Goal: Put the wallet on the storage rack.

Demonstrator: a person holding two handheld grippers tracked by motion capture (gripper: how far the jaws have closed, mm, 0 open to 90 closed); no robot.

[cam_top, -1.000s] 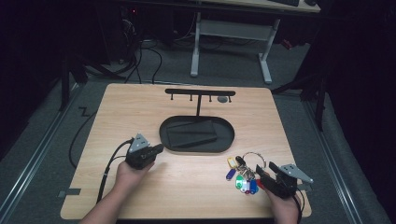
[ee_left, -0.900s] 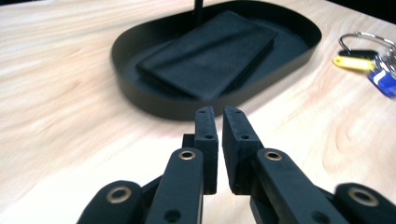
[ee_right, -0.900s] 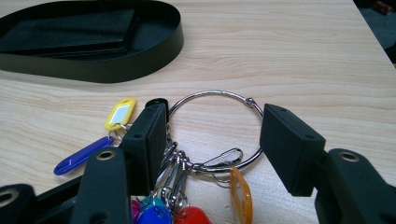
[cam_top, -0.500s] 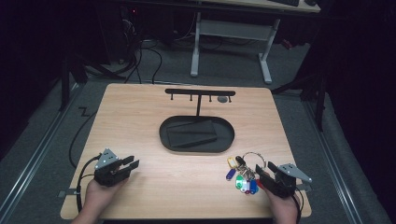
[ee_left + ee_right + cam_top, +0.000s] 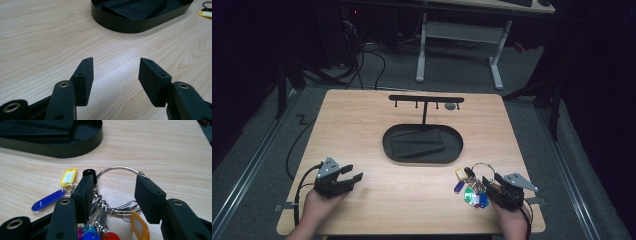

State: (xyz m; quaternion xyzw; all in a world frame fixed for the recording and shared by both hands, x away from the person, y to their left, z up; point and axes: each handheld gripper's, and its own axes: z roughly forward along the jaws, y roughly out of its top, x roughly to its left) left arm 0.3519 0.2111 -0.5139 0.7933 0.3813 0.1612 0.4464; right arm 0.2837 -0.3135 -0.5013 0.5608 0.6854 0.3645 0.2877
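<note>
the bunch of keys (image 5: 117,190) with bright tags lies on the counter (image 5: 377,130) at the near right corner. the right gripper (image 5: 113,195) has its fingers apart around the big ring, closing in, not yet pressing it. the left gripper (image 5: 115,75) sits far off, its fingers just spread, nothing between them. a black tray (image 5: 457,150) is in the middle.

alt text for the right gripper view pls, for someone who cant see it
The right gripper has its two black jaws either side of a metal key ring lying on a wooden table; the jaws have just been closing and do not press on it yet. Coloured key tags in yellow, blue, orange and red fan out from the ring, and a black oval tray sits behind.
</note>
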